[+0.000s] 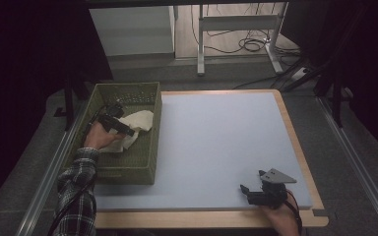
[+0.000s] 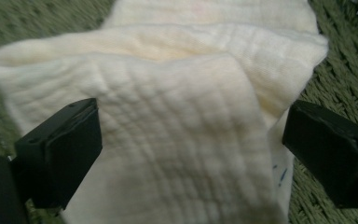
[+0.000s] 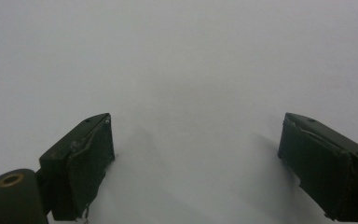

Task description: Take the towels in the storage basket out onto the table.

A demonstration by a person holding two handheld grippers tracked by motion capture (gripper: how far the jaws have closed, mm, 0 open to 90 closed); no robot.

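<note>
A dim room surrounds a worktop (image 1: pixel 216 147) topped by a pale grey mat with a wooden border; a green woven basket (image 1: pixel 147 142) sits at its left edge. A cream cloth (image 1: pixel 137 120) lies crumpled inside the basket, toward its right wall. The left hand-held gripper (image 1: pixel 120 127) is lowered into the basket over the cloth, jaws spread wide with a raised fold of fabric between them, the pads not yet pressing it. The right hand-held gripper (image 1: pixel 256 189) rests near the front right corner of the mat, jaws likewise spread and holding nothing.

Risks, as judged from this moment: the jaws may close on the top fold alone, so that the cloth slips free or unfurls when lifted; a deeper reach may catch the jaw tips in the basket weave; a trailing layer may drag on the basket wall and tip or shift the basket.

The left gripper view resolves the cloth (image 2: pixel 177 140) as layered waffle-textured folds and shows how the jaws stand either side of one. The high view supplies the basket's position and the wide separation of the two hands. The right gripper view shows bare mat (image 3: pixel 186 70) ahead.
</note>
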